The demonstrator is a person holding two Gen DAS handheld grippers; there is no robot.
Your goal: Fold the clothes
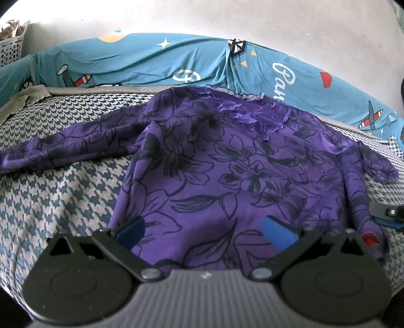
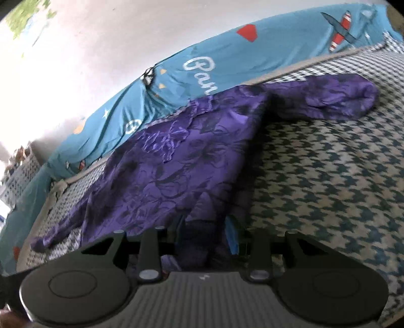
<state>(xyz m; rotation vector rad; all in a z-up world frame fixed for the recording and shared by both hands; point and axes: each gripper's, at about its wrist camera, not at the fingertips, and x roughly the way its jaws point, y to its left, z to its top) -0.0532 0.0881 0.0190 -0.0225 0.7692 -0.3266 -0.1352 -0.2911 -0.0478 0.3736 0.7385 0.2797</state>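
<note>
Blouse (image 1: 227, 164) is spread on the bed (image 1: 63, 189); bare cover lies at 9 o'clock. Left gripper (image 1: 205, 230) is held apart over the hem; right gripper (image 2: 205, 237) is clamped on it.

The blouse (image 1: 227, 171) is thin purple cloth with a slight sheen, printed with dark flowers; its collar (image 1: 252, 113) is lighter, lacy and ruffled. It lies on a bed cover (image 1: 63, 191) of matt woven cloth in a blue-and-white houndstooth pattern, edged with grey binding. Behind it the sheet (image 1: 151, 60) is smooth teal cotton-like cloth with cartoon prints, creased in soft folds. The wall (image 1: 227, 17) looks matt and plain. The basket (image 1: 11, 48) is white perforated plastic. The left tool (image 1: 204, 230) has matt black plastic arms, dull metal rivets, a ribbed grey body and smooth blue pads (image 1: 279, 233). The right tool (image 2: 205, 239) shows the same matt black plastic.
</note>
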